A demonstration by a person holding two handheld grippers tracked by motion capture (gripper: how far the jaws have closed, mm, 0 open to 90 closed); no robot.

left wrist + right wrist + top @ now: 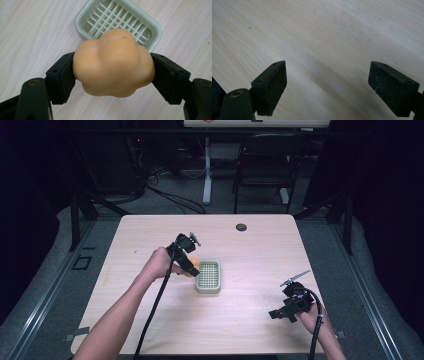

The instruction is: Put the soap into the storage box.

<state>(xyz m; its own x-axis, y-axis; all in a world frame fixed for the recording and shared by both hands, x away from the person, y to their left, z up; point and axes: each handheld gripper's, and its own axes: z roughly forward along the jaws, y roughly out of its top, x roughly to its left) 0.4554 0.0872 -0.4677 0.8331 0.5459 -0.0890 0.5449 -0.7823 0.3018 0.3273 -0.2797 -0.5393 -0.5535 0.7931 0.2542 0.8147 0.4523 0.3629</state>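
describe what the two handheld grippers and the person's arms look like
Both grippers are black. The left gripper and the right gripper each have two blocky jaws faced with flat dark pads, small screw holes at the jaw ends and a brass-coloured pivot pin. A thick black cable trails from the left one. The right one carries a grey plate on top. The forearms are bare, with no sleeves in view.

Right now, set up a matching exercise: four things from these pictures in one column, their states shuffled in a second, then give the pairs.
1. left gripper
2. right gripper
3. orange soap
4. soap dish

a. pale green, empty, on the table
b. clamped between two black jaws
c. jaws wide apart over bare wood
d. shut on a lumpy bar beside the dish

Pairs: 1-d, 2-c, 3-b, 4-a
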